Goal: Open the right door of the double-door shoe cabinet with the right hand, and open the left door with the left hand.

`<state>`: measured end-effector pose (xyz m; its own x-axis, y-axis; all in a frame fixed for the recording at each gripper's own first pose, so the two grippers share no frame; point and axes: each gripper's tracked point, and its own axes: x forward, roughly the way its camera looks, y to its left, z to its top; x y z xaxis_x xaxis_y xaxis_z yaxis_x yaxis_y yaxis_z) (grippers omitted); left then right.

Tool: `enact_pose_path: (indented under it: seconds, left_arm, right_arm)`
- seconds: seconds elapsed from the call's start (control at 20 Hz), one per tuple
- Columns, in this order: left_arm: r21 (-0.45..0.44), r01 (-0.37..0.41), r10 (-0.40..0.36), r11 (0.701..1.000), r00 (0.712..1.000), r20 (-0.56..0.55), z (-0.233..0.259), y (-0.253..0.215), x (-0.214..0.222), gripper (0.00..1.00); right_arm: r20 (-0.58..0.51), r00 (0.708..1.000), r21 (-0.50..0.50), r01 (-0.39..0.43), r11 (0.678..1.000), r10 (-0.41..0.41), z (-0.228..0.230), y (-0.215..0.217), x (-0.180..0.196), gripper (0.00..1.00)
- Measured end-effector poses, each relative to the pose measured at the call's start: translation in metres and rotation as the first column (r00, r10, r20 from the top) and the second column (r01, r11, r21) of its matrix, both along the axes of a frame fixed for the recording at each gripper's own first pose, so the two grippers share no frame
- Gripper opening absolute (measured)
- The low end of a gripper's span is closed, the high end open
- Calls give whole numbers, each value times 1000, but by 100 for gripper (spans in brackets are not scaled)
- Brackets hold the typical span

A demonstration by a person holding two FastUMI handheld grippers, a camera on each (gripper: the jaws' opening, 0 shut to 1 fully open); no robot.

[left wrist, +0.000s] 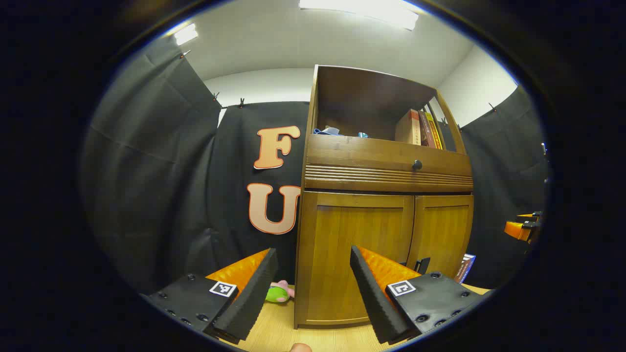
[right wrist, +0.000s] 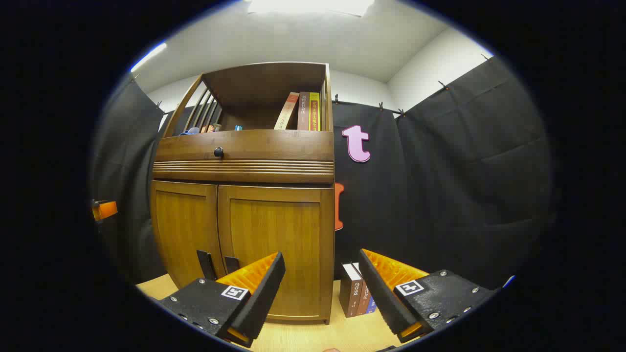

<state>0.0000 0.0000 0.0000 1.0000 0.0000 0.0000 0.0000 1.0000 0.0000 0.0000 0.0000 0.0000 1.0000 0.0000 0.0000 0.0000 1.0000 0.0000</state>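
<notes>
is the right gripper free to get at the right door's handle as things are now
Probably yes. The right gripper is open and holds nothing, the right door is shut, and its handle stands just left of the near finger with nothing between. It looks like a small shift left is needed.

Cabinet: warm brown wood, visible grain, darker drawer band with ribbed grooves. Drawer knob: black. Door handles: black. Floor: pale wood pattern. Toy: green and pink. Shelf books: tan, maroon, yellow spines. Curtain: black. Ceiling: white.
</notes>
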Motion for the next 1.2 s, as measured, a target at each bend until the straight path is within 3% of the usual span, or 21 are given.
enact_pose_path:
  seconds: [0.4,1.2]
  left_arm:
    - [5,20,-20,1000,1000,14,6,2,-7,95]
    - [5,59,-59,998,998,17,12,-7,-23,95]
  right_arm:
    - [22,999,1,34,999,-34,10,-10,-8,94]
    - [-13,1000,-1,-2,1000,2,-3,9,-13,94]
